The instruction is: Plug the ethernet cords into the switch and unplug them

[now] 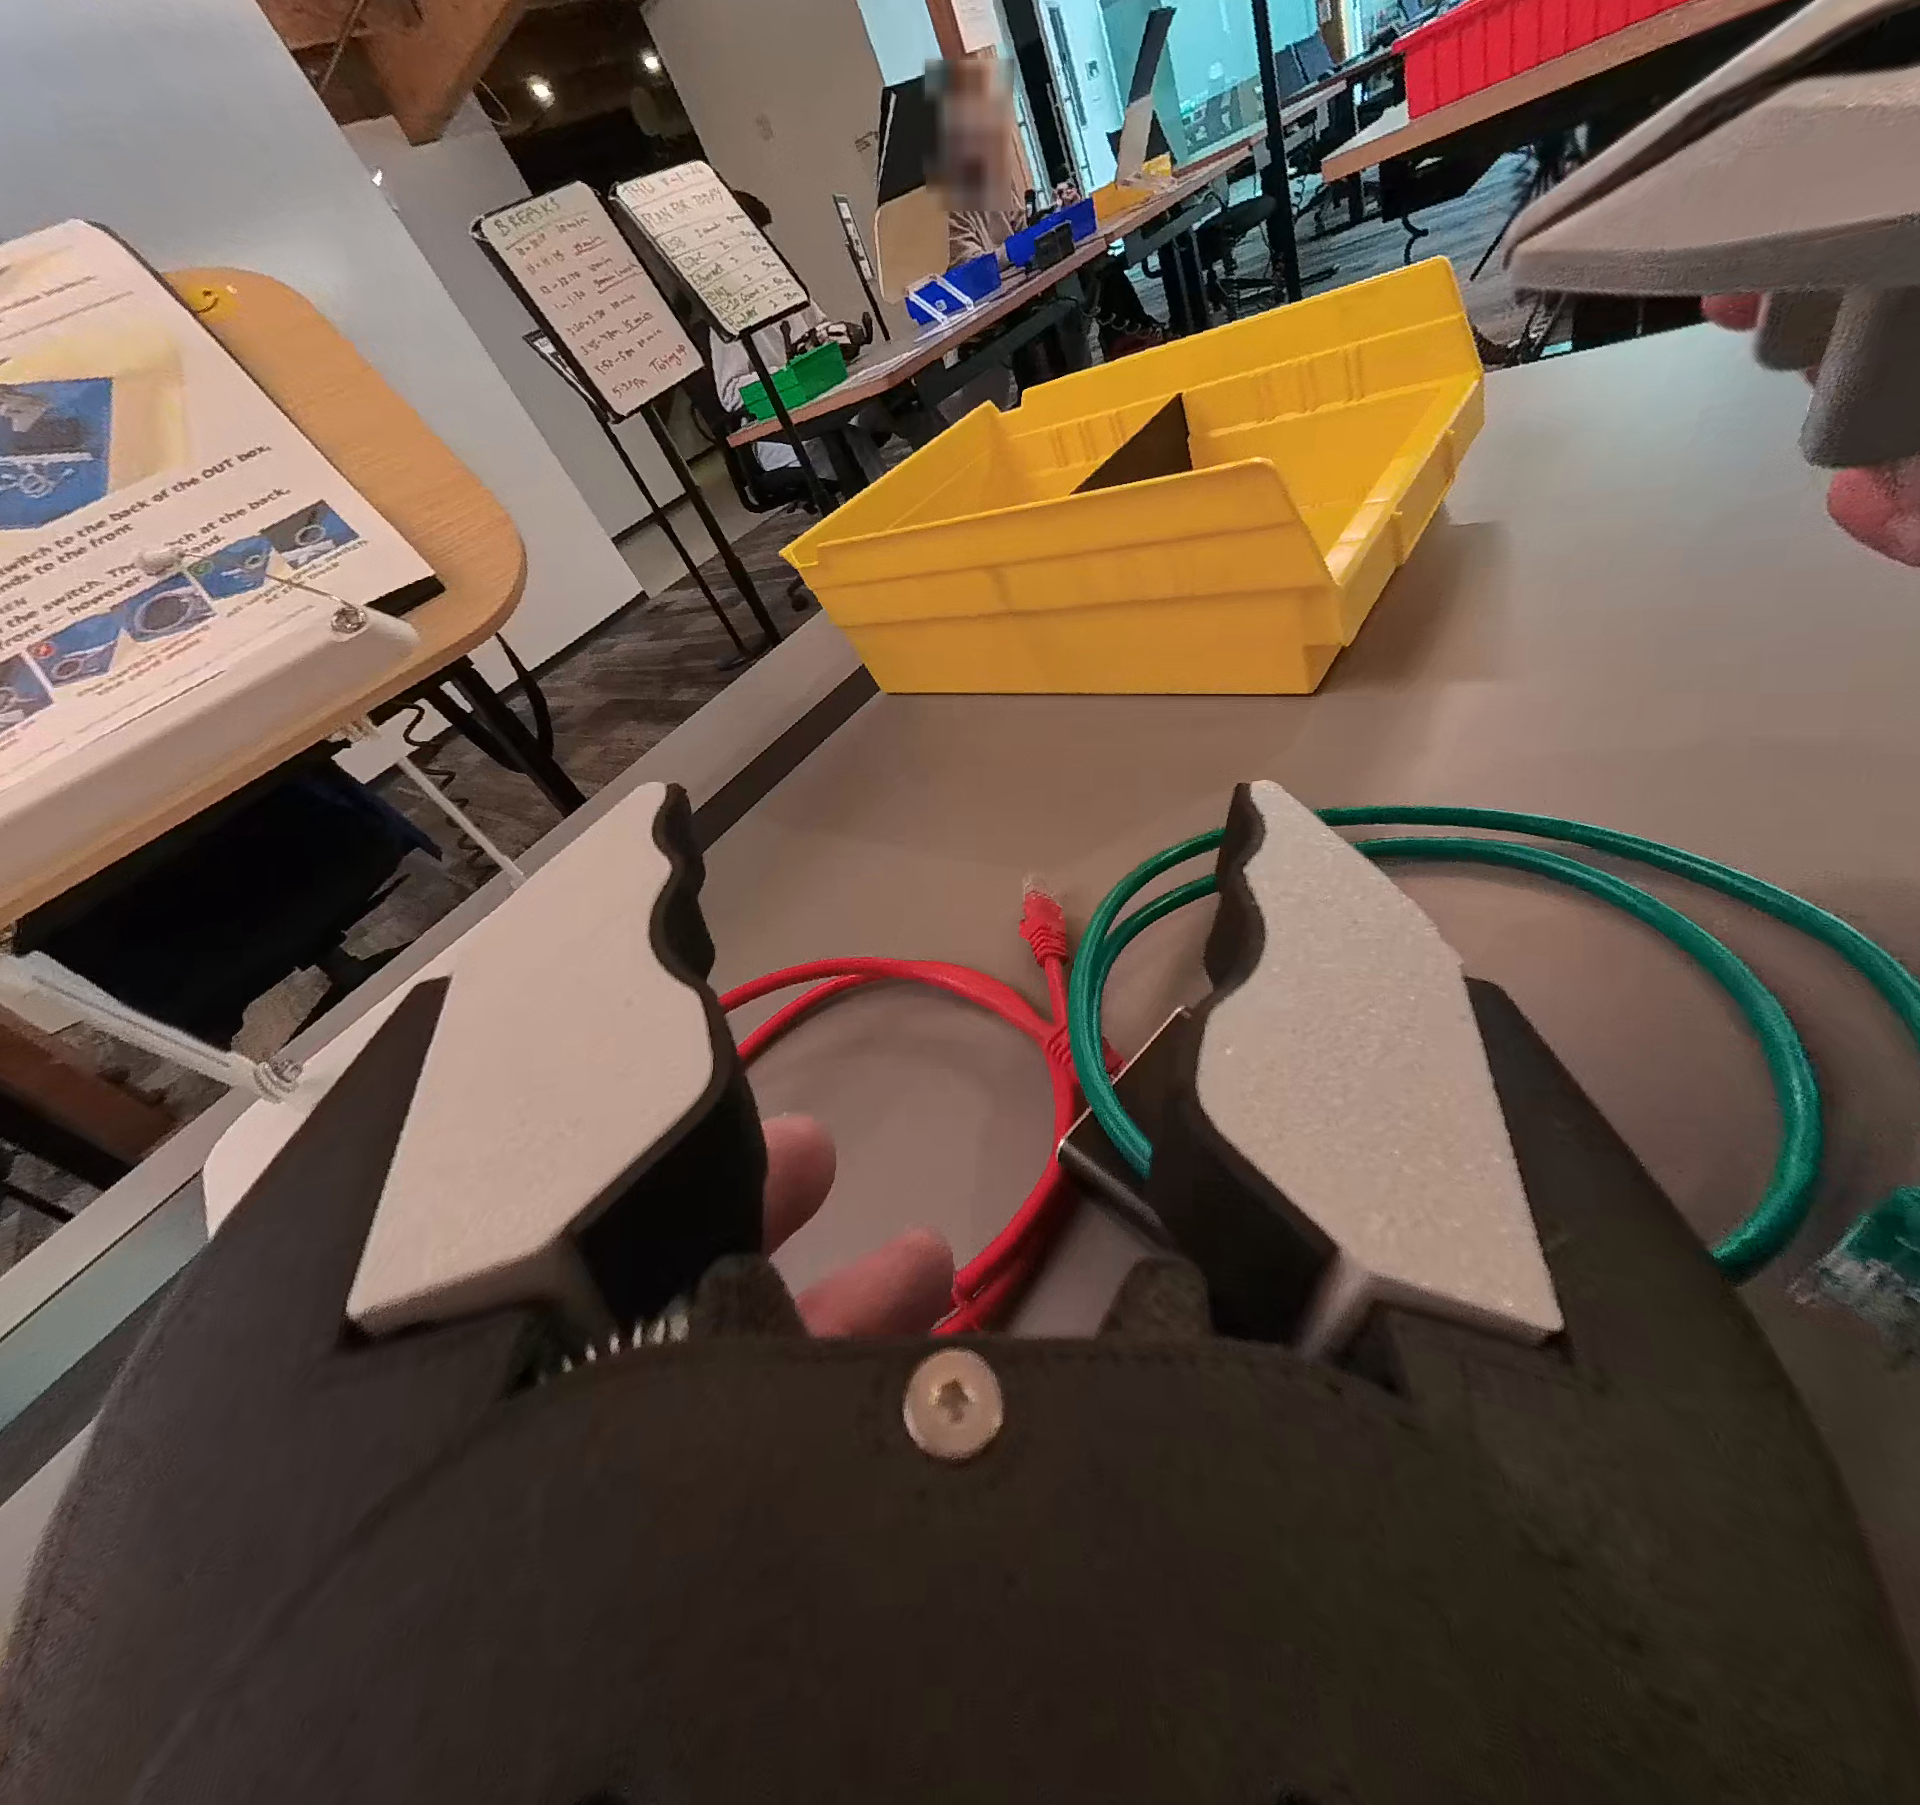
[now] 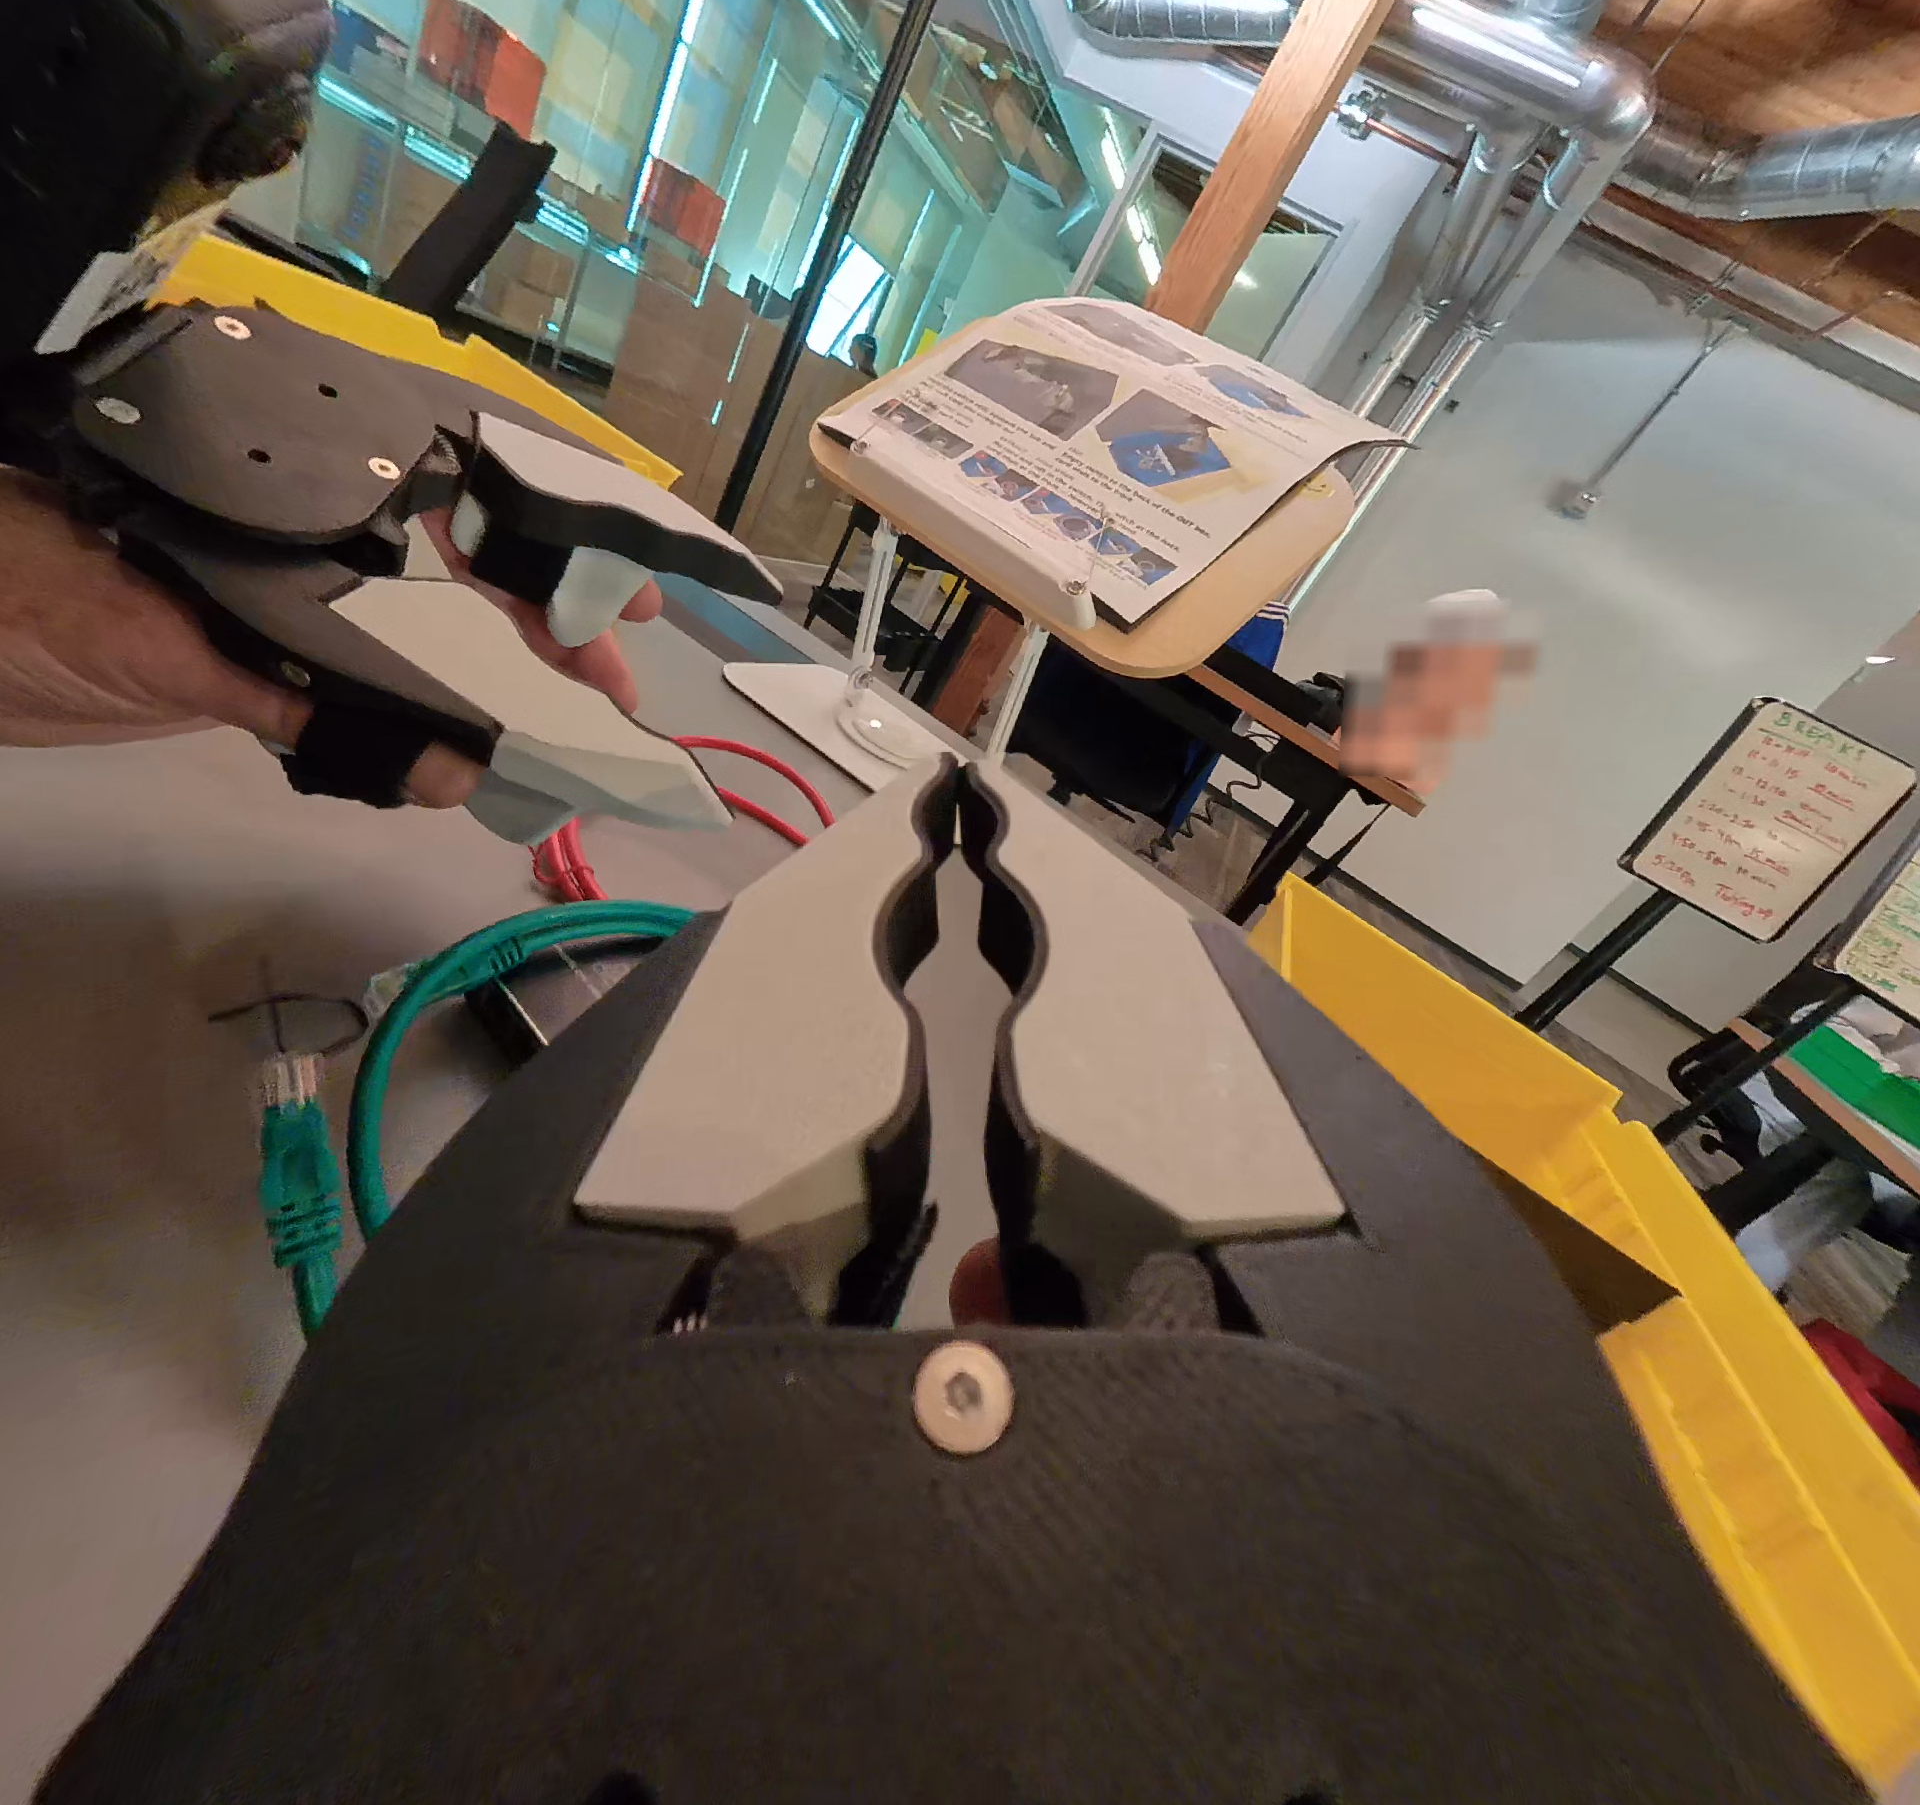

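The left gripper (image 1: 956, 862) hovers wide apart over the red ethernet cord (image 1: 904, 986), the green ethernet cord (image 1: 1621, 882) just right of it; the right gripper (image 2: 958, 773) is pinched empty. Grip squarely behind a plug (the switch barely shows).

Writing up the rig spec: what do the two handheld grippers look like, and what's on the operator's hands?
Both the left gripper and right gripper have black textured bodies, a silver centre screw, and grey fingers with wavy black inner pads. The left hand wears a black fingerless glove.
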